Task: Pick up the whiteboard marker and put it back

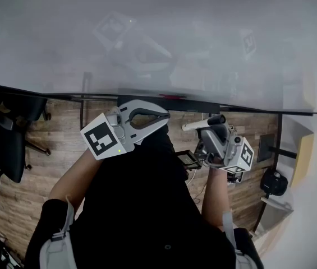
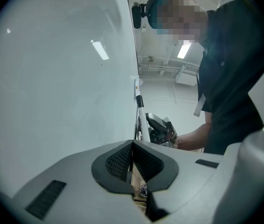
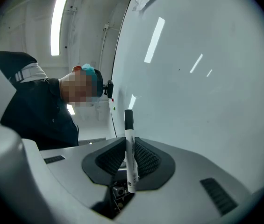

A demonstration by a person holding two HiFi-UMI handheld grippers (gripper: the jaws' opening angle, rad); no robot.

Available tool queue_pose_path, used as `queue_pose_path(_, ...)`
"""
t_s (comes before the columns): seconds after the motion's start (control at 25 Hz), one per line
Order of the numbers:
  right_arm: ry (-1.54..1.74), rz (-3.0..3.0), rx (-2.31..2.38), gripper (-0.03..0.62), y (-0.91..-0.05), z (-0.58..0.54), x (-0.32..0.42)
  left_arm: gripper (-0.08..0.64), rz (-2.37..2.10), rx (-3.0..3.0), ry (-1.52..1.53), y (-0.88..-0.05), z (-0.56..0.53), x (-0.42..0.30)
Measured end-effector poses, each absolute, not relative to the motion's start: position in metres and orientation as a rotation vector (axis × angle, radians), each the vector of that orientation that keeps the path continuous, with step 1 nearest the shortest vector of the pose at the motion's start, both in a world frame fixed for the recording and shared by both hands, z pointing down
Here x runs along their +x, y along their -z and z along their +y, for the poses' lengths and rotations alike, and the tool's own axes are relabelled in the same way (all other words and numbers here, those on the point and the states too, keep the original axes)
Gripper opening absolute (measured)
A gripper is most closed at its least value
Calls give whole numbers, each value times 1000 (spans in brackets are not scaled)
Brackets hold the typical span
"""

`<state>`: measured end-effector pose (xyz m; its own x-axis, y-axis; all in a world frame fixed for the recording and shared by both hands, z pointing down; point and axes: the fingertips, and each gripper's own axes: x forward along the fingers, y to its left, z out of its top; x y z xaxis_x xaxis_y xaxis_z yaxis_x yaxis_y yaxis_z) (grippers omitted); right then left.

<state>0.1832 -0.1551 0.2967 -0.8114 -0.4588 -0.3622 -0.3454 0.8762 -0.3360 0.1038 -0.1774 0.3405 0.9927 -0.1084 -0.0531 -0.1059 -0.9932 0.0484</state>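
**Right gripper view: marker clamped, close to the whiteboard**

Your right gripper [image 3: 128, 149] has its fingers closed on the marker [image 3: 131, 168], pinching the white barrel partway along. The black cap [image 3: 128, 118] stands out past the fingertips, and the barrel's other end reaches back toward the camera. The whiteboard [image 3: 197, 78] fills the right of that view, its glossy face streaked with reflected ceiling light. The cap sits near the board, but you cannot tell from here whether it touches.

In the head view, your right gripper [image 1: 214, 126] is raised in front of your chest. The marker [image 1: 194, 124] lies across its tip, white end to the left and cap to the right, just under the dark lower edge of the whiteboard [image 1: 147, 32]. Your left gripper [image 1: 165, 116] is up at the same height, near the right one but apart from it, its tip turned toward the marker.

In the left gripper view, your left gripper [image 2: 132, 155] has its fingers pressed together at the tips, with nothing between them. Past them you can see the right gripper [image 2: 162, 127] carrying the marker [image 2: 142, 122], which stands upright right along the edge of the whiteboard [image 2: 57, 78].

Below your arms lies a wooden floor [image 1: 57, 133], with black chairs [image 1: 7, 144] at the left.
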Motion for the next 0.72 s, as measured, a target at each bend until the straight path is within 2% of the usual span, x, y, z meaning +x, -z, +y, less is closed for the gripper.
queue_pose_path(0.72, 383, 2580, -558, 67, -302, -151, 194, 6, -252, 3090, 102, -342, -191, 94)
